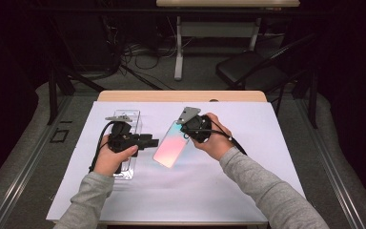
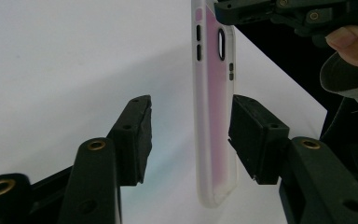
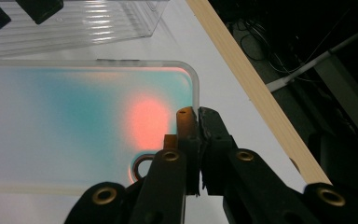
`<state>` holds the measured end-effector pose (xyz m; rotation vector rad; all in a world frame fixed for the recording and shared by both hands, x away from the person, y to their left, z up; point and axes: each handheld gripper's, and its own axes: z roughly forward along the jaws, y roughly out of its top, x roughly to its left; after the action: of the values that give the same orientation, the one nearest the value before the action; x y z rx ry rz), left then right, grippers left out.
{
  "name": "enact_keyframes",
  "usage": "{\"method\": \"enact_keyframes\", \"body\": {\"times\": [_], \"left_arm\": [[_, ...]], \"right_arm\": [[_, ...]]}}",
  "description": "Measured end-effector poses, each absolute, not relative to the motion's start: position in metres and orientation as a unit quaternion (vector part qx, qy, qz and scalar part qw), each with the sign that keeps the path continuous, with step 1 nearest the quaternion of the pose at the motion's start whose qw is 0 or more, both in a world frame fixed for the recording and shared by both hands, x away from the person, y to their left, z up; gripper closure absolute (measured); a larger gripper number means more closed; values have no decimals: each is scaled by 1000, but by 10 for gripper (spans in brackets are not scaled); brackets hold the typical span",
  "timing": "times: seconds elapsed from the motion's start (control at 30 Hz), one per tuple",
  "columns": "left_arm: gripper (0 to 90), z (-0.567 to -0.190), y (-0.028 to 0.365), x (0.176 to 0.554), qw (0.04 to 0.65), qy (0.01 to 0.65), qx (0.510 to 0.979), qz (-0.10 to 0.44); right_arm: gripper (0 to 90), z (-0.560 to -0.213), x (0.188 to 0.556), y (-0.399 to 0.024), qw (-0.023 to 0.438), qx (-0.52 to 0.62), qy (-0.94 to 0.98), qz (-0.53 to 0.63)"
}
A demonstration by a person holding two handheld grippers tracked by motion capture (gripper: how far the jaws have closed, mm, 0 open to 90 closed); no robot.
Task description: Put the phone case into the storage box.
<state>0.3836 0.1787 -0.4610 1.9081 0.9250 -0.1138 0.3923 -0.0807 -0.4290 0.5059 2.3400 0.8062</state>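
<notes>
A translucent phone case (image 1: 169, 148), pink and teal in tint, hangs tilted above the white sheet (image 1: 248, 143). My right gripper (image 1: 187, 130) is shut on its upper edge near the camera cut-out; the right gripper view has the jaws (image 3: 196, 114) pinching the clear rim of the case (image 3: 74, 121). My left gripper (image 1: 153, 142) reaches in from the left and is open. In its own view the case (image 2: 212, 130) stands edge-on between the jaws (image 2: 191, 121). One pad is well apart from it, the other close beside its edge. The right gripper (image 2: 279, 11) holds the case's top there.
A clear plastic box (image 1: 126, 119) lies on the sheet under my left hand, also visible behind the case (image 3: 74, 23). The wooden table edge (image 1: 181, 95) runs along the far side. Beyond it stand a black chair (image 1: 248, 69) and table legs with cables.
</notes>
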Motion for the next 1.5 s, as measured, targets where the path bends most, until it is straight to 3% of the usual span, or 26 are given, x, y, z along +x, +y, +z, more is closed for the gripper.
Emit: {"method": "enact_keyframes", "body": {"times": [0.87, 1.5], "left_arm": [[690, -474, 163, 383, 471, 381, 792, -80], [751, -478, 161, 383, 464, 392, 788, -95]], "right_arm": [[880, -431, 390, -76, 302, 185, 884, 305], [880, -431, 388, -73, 301, 181, 885, 307]]}}
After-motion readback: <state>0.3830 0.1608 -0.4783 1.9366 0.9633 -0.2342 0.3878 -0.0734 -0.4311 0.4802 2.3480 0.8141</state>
